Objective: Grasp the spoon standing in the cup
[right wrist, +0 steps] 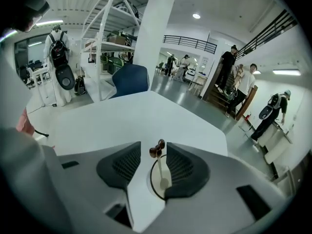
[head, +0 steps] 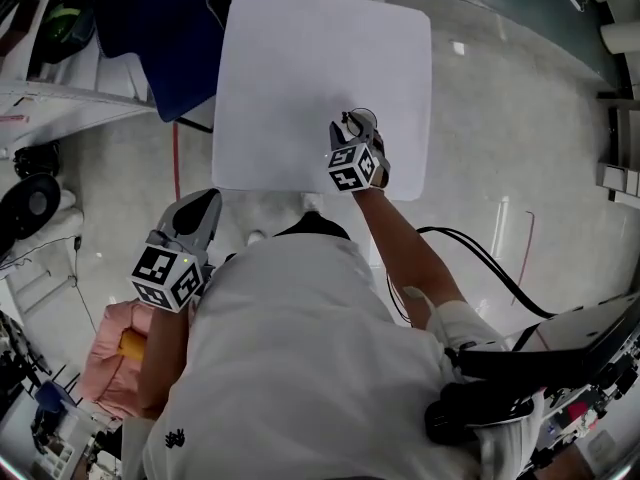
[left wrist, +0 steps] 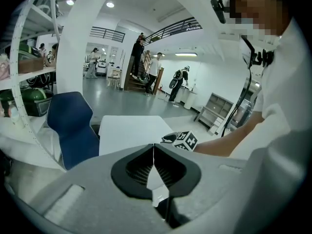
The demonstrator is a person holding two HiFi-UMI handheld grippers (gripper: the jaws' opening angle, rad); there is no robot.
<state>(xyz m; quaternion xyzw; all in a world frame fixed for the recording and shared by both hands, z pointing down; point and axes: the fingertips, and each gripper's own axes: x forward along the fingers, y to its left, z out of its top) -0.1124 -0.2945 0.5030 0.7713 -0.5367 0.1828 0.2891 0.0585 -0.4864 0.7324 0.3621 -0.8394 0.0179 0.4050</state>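
Observation:
A thin pale spoon [right wrist: 157,152] with a brown knobbed top stands upright in a white cup [right wrist: 153,183] on the white table [right wrist: 122,116]. My right gripper [right wrist: 153,146] is open, its dark pads on either side of the spoon's top without touching it. In the head view the right gripper [head: 357,133] hangs over the cup [head: 363,119] near the table's [head: 300,68] near right part. My left gripper [head: 203,208] is held off the table's near left corner, by my body. In its own view the left gripper [left wrist: 154,149] has its jaws together with nothing between them.
A blue chair [head: 160,38] stands at the table's far left corner. White shelving [right wrist: 105,48] stands beyond it, and several people stand far off by a staircase [right wrist: 234,82]. Black cables [head: 480,258] lie on the floor to my right. A pink bundle [head: 105,363] is at my lower left.

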